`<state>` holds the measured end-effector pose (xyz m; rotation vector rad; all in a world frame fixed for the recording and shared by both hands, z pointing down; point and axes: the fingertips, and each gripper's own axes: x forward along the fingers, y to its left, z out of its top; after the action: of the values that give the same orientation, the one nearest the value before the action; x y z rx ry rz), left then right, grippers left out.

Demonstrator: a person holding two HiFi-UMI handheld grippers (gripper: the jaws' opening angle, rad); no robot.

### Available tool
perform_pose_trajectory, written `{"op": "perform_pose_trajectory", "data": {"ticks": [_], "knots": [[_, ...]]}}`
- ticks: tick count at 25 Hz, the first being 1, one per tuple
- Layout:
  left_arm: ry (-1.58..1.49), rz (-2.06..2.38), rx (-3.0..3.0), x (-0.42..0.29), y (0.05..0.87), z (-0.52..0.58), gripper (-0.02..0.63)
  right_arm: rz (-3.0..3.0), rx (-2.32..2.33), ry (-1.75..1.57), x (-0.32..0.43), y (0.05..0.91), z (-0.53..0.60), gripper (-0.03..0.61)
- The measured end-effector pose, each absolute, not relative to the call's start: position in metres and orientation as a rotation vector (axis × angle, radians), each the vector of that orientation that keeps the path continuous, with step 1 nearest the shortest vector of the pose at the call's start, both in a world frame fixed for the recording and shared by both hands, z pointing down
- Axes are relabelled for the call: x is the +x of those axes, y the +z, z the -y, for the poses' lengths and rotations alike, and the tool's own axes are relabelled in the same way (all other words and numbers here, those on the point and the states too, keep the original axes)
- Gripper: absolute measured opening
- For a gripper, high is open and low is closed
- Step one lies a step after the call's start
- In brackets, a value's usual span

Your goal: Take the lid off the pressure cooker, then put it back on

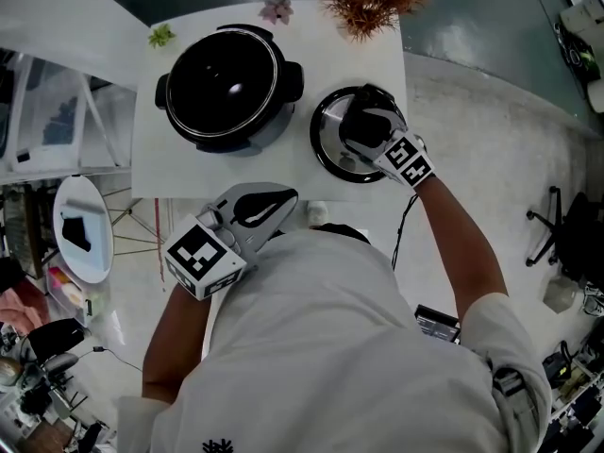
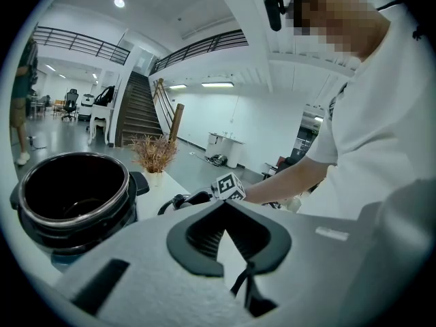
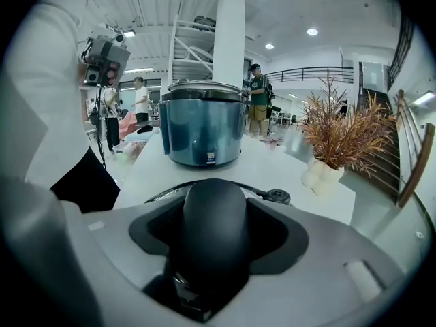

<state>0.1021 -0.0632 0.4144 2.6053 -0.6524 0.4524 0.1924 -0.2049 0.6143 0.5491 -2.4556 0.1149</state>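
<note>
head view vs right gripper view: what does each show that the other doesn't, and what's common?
Head view only: the empty inside of the cooker, the full round outline of the lid lying on the table to the cooker's right, and the left gripper by the near table edge. Right gripper view only: the black knob gripped between the jaws of the right gripper, the cooker's blue wall, and people standing behind. Both: cooker, lid, table, dried plant.
</note>
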Motion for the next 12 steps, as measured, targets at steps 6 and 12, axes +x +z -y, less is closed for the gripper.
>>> {"op": "perform_pose_trajectory", "data": {"ticks": [6, 12], "knots": [[0.444, 0.654, 2.611, 0.094, 0.412, 0.064, 0.006, 2.443, 0.562, 0.128, 0.194, 0.609, 0.206, 0.291], [0.431, 0.639, 2.62, 0.087, 0.411, 0.064, 0.006, 2.425, 0.582, 0.121, 0.203, 0.593, 0.207, 0.291]]}}
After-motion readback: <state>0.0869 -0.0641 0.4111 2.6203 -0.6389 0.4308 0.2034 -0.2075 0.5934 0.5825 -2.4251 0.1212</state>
